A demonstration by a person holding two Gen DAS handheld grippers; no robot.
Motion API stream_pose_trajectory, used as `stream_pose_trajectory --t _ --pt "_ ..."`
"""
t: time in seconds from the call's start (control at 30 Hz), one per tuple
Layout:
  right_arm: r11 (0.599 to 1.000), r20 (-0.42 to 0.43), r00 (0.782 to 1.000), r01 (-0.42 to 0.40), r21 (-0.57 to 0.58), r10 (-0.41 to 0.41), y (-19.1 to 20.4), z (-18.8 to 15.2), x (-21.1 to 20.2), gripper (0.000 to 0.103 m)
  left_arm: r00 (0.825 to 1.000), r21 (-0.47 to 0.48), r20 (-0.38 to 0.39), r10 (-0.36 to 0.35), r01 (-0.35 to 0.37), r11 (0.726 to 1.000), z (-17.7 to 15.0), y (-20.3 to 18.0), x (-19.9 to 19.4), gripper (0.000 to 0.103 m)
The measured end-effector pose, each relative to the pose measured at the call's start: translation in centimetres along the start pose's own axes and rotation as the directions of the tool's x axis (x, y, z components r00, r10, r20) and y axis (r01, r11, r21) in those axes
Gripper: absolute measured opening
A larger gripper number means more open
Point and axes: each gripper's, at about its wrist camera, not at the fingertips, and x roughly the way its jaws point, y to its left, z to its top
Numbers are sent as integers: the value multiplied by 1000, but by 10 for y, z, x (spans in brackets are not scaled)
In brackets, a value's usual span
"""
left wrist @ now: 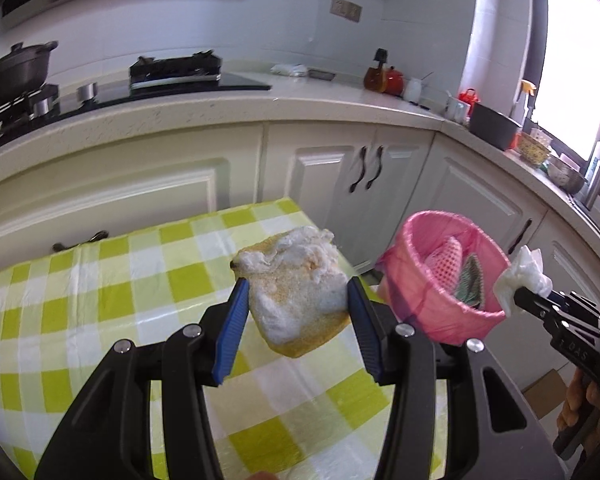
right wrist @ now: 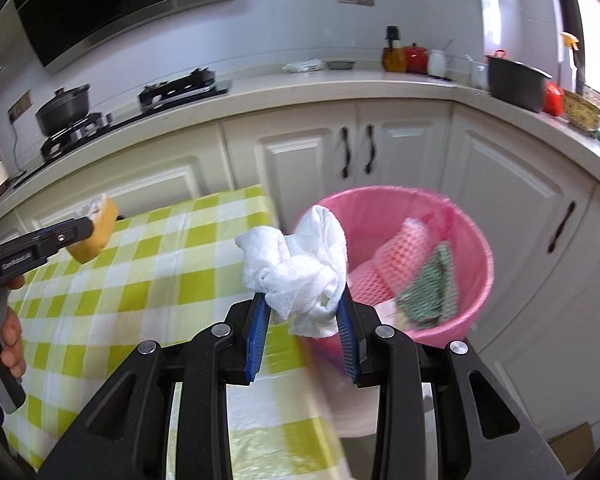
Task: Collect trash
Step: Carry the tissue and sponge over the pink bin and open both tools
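Observation:
My left gripper is shut on a yellow sponge with a white crusted face, held in the air above the green checked table. The sponge also shows in the right wrist view. My right gripper is shut on a crumpled white tissue, held at the table's right edge, just left of the pink-lined trash bin. In the left wrist view the tissue sits at the bin's right rim. The bin holds a pink mesh piece and a green patterned scrap.
White kitchen cabinets stand behind the table and bin. The counter above carries a gas stove with a black pot, red jars and a dark pot. A cardboard box lies on the floor at right.

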Motion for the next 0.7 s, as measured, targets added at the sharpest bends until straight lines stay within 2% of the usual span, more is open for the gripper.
stream_pose_trajectory --t 0.33,0.53,0.7 --pt "995 16 996 85 46 -86 -65 24 7 32 994 102 9 -107 105 989 37 -79 23 49" --pt "992 11 995 102 72 -104 -90 31 17 32 986 154 -21 -165 166 974 59 -129 55 50" --pt "990 0 993 117 84 -117 -110 39 32 33 976 158 -47 -213 218 963 72 -155 83 51"
